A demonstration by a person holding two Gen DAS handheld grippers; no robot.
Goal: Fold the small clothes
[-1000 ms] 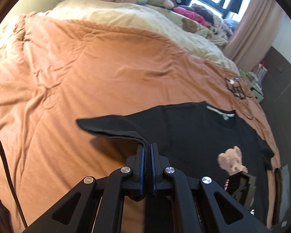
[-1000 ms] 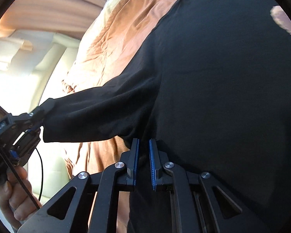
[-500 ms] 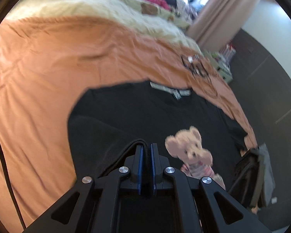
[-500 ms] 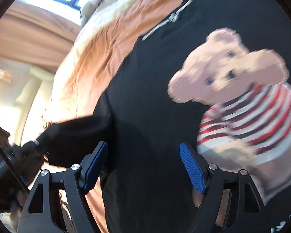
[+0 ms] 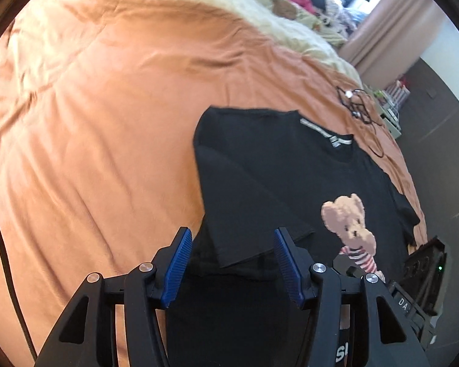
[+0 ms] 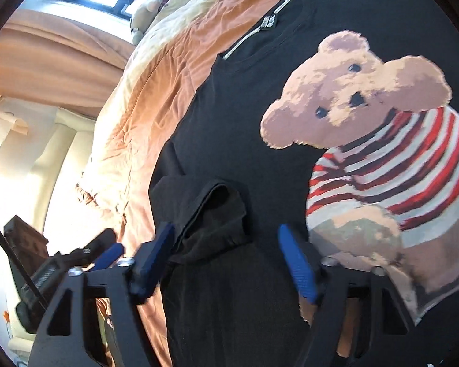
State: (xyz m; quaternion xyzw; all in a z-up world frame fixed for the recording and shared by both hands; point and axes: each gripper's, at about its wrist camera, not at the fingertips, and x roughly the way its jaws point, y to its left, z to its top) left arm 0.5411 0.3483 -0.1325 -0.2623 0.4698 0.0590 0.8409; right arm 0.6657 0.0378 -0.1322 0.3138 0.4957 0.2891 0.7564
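A: Left gripper point(image 5: 232, 263) status?

B: Jaws spread wide, nothing between the blue pads point(image 5: 177, 267). It hangs just above the shirt point(image 5: 275, 165).

A: Right gripper point(image 6: 229, 260)?

B: Same. Jaws wide apart, holding nothing. The folded sleeve point(image 6: 211, 217) lies bunched just ahead of it, between the two pads but not pinched.

A: Where's the shirt?

B: Flat on the orange blanket point(image 5: 113, 116), front up, collar pointing away from the left camera. Bear print point(image 6: 361, 140) with the red-striped top is showing. One sleeve is folded in over the body; its hem edge lies just ahead of the left gripper. The other sleeve point(image 5: 408, 214) sticks out flat toward the bed edge.

A: Anything else on the bed?

B: Black cable point(image 5: 356, 110) tangled on the blanket beyond the collar, apart from the shirt. Cream bedding point(image 5: 217, 3) past the blanket, soft toys further back near the window.

A: Grippers see each other?

B: Right view has the left gripper at lower left, beside the shirt edge.
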